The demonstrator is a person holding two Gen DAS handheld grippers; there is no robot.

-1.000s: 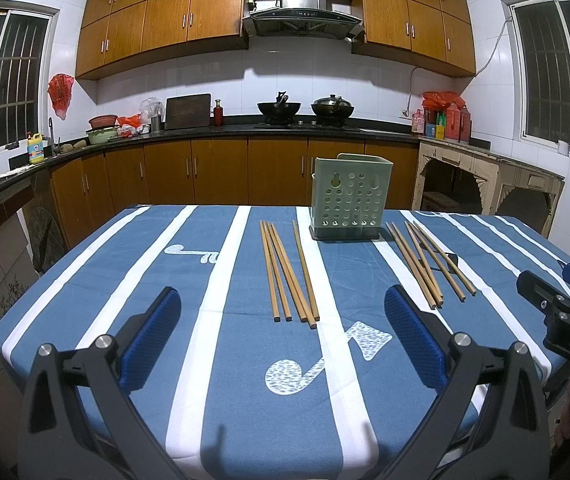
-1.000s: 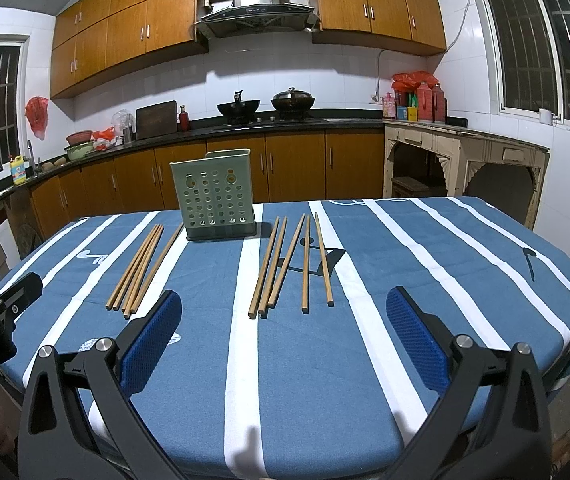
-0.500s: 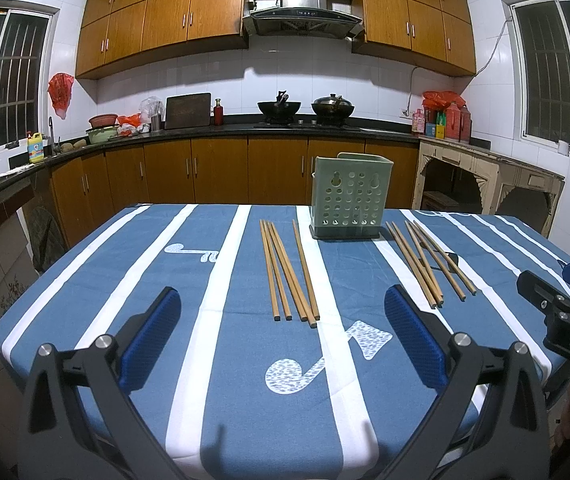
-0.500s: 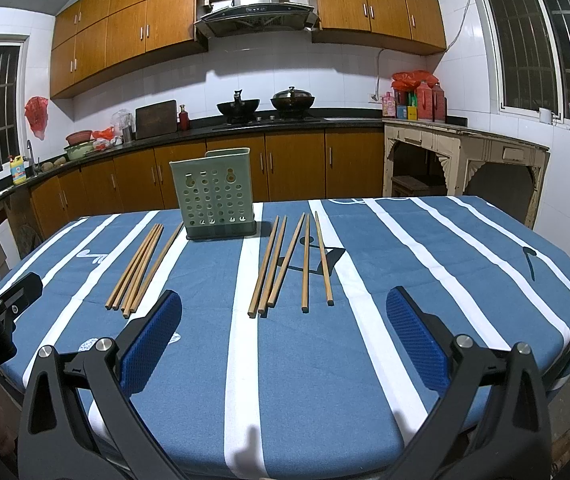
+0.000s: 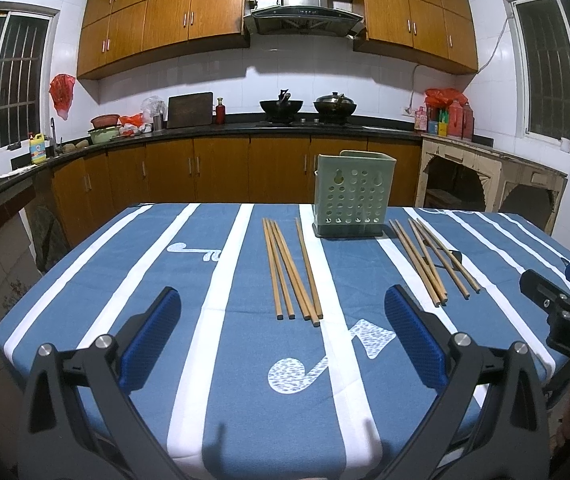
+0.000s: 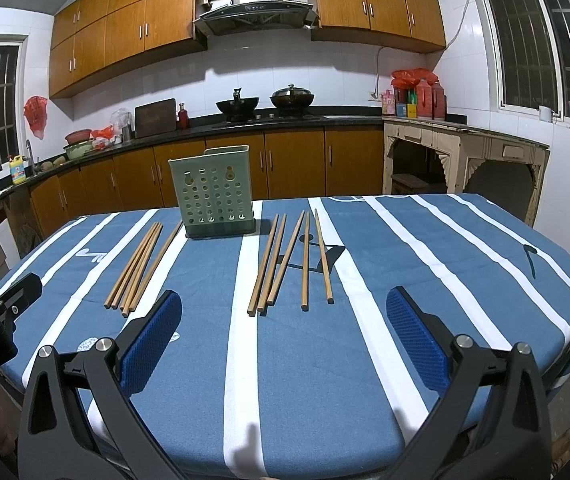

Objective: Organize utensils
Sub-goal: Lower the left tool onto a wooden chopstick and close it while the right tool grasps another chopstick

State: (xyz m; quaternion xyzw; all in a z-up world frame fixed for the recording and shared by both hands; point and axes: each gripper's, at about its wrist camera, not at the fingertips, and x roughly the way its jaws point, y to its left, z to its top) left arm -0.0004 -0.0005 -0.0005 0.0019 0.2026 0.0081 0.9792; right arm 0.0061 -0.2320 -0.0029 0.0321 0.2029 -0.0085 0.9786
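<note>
Both grippers, left gripper (image 5: 281, 334) and right gripper (image 6: 283, 334), we hold spread wide and empty; ahead of each, chopsticks (image 5: 291, 270) lie on the tablecloth (image 5: 225, 360), holder (image 6: 213, 198) beyond, apparently unfilled: nothing sorted yet.

We see wood, cloth and plastic.
Matt wooden chopsticks (image 5: 291, 270) lie on a blue striped cloth tablecloth (image 5: 125, 264); the perforated green holder (image 5: 353, 196) looks smooth plastic; gripper pads (image 6: 151, 340) textured blue.

One green holder (image 5: 353, 196) stands on one striped table (image 5: 221, 264). Ten chopsticks lie flat: five in the left group (image 5: 291, 270) and five in the right group (image 6: 287, 258). Two pots (image 6: 265, 100) sit on the stove.
</note>
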